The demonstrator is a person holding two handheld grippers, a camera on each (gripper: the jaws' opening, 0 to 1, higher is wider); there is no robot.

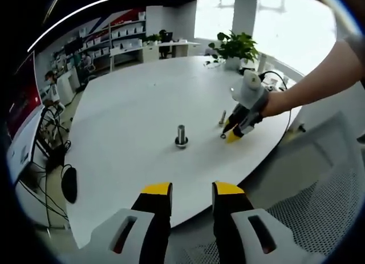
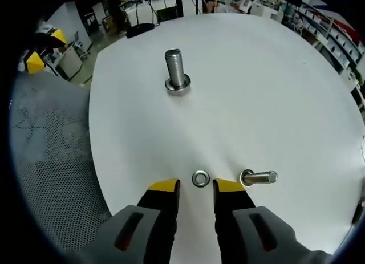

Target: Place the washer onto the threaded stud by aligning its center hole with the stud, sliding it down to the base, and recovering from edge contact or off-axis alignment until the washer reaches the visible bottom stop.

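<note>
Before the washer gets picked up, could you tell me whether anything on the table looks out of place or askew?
One thing: a second bolt lies on its side beside the washer, just off the right gripper, while the threaded stud stands upright farther off. The washer lies flat on the white table. Nothing looks damaged.

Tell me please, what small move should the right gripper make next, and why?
Probably ease the right gripper forward and down, then close on the washer. The washer lies flat on the table just ahead of the open jaws, not yet gripped, and the upright stud stands bare.
</note>
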